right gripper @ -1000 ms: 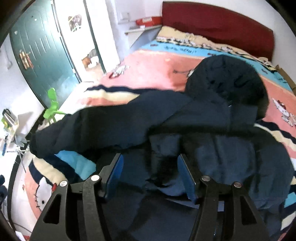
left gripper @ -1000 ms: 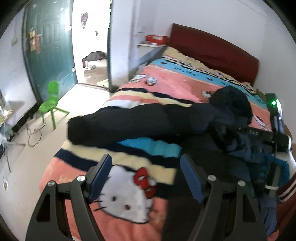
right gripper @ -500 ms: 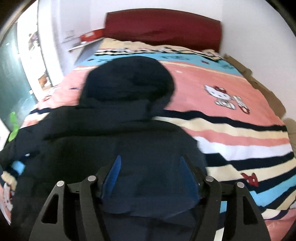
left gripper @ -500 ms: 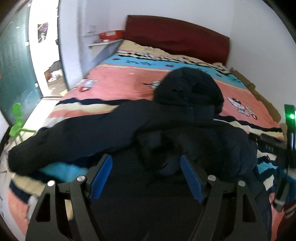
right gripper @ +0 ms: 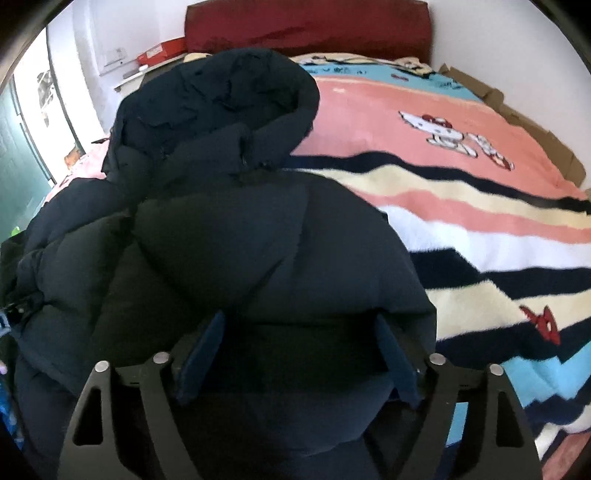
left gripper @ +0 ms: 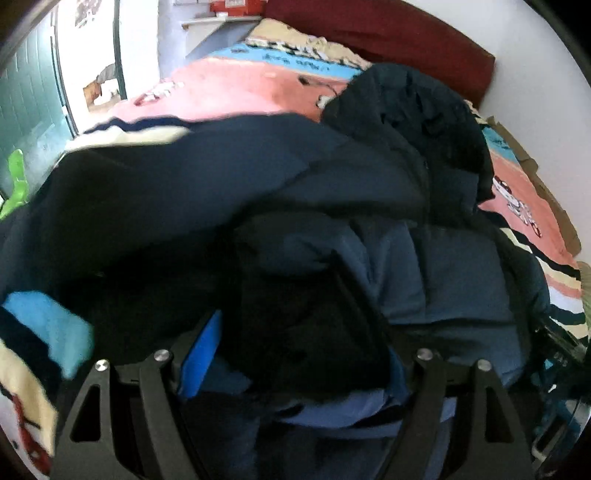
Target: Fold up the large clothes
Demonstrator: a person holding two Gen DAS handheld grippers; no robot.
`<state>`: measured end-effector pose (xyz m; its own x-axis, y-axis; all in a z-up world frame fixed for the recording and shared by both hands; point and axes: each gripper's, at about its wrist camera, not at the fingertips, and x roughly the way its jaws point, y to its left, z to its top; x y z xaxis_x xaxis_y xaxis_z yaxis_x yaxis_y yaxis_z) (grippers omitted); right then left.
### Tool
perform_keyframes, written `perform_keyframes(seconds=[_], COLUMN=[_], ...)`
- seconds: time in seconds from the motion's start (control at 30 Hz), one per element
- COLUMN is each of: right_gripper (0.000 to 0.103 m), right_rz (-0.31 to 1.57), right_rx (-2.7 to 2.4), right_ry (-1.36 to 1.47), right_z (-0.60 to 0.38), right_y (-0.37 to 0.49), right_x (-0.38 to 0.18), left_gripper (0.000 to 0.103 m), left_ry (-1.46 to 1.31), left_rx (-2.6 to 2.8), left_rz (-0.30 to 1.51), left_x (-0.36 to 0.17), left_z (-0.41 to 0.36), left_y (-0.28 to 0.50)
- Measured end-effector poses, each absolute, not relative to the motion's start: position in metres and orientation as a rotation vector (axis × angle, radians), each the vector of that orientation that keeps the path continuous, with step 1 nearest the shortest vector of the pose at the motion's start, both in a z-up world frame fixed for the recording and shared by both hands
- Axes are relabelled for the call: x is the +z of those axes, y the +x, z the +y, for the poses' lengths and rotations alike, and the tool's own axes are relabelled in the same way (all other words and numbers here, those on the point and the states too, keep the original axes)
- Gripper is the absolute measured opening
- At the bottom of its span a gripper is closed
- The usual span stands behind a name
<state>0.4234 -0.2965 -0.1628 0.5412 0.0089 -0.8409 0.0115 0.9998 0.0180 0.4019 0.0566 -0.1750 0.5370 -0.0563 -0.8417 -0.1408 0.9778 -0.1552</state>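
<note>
A dark navy hooded puffer jacket (left gripper: 436, 266) lies on the bed, its hood (left gripper: 413, 110) toward the headboard and one sleeve (left gripper: 166, 184) stretched out to the left. My left gripper (left gripper: 295, 332) hangs low over the jacket's body with its jaws wide. Bunched fabric sits between them and hides the right finger. In the right wrist view the jacket (right gripper: 258, 240) bulges up under its hood (right gripper: 221, 92). My right gripper (right gripper: 301, 325) is at the jacket's near edge, jaws opening, with padded fabric filling the gap between the pads.
A striped pink, cream and blue cartoon blanket (right gripper: 461, 206) covers the bed below a dark red headboard (right gripper: 306, 26). Cardboard (right gripper: 535, 122) lines the bed's right side. A green door (left gripper: 22, 92) and a green chair (left gripper: 16, 177) are at the left.
Both grippers swung right from the sleeve end toward the jacket's body and sank close to it. The right jaws widened. Fabric now lies between the left jaws.
</note>
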Motion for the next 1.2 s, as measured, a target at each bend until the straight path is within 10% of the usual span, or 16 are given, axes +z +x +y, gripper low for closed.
perform_keyframes(seconds=[0.47,1.2], right_gripper=[0.081,0.082], right_rz=[0.979,0.996], right_rx=[-0.111,-0.154], right_ry=[-0.002,-0.031], right_z=[-0.289,-0.246], right_y=[0.364,0.265], right_x=[-0.106,-0.079], left_gripper=[0.077,0.075], left_ry=[-0.239,-1.013], left_rx=[0.165,0.361], left_rz=[0.913,0.832], left_x=[-0.124,-0.211], left_z=[0.181,0.509], left_y=[0.307,0.233])
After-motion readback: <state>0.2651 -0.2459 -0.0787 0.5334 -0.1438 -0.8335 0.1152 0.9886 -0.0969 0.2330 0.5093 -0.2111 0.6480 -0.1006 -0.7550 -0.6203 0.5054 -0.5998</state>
